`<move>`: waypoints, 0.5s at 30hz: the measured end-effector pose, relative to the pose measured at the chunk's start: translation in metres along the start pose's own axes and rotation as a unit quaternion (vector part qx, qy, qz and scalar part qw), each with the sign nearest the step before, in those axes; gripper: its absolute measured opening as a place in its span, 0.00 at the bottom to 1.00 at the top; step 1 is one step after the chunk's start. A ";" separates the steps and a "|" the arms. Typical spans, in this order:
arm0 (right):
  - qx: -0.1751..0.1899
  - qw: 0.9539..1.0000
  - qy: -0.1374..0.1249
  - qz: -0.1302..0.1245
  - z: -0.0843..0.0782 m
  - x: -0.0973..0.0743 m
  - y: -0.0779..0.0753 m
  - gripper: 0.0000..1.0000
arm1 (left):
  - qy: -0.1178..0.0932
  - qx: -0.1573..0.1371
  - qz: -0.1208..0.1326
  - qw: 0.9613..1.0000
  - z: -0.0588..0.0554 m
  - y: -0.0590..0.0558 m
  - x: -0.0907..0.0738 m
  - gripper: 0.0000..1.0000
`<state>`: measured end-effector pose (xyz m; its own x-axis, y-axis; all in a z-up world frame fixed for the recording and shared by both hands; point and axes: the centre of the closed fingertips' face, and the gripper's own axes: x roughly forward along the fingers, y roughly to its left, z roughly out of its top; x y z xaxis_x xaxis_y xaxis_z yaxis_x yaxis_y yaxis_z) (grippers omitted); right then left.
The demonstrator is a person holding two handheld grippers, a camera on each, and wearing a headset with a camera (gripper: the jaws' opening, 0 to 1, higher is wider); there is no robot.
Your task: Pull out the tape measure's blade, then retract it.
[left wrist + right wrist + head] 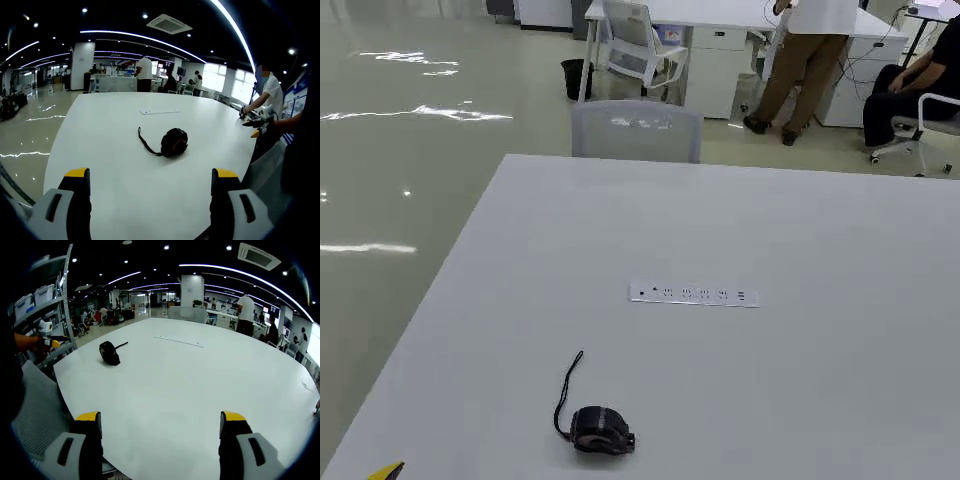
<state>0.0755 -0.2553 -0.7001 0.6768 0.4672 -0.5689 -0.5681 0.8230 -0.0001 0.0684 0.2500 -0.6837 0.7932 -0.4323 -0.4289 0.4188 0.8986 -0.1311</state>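
No text is legible on the tape measure [602,431] or white strip [693,295].

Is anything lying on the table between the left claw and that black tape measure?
No. In the left gripper view, the white table between the left gripper and the tape measure is bare.

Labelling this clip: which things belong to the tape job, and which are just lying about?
Job: tape measure, left hand-held gripper, right hand-held gripper, both open.
Lying about: socket strip, grey chair, black bin.
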 end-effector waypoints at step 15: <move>0.002 1.000 -0.001 -0.009 -0.008 -0.006 -0.004 1.00 | -0.010 0.016 0.010 1.000 0.011 0.007 -0.004 0.99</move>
<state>0.0700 -0.2639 -0.7040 0.6873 0.4535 -0.5675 -0.5548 0.8320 -0.0071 0.0726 0.2570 -0.6734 0.8104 -0.4161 -0.4126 0.4167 0.9042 -0.0933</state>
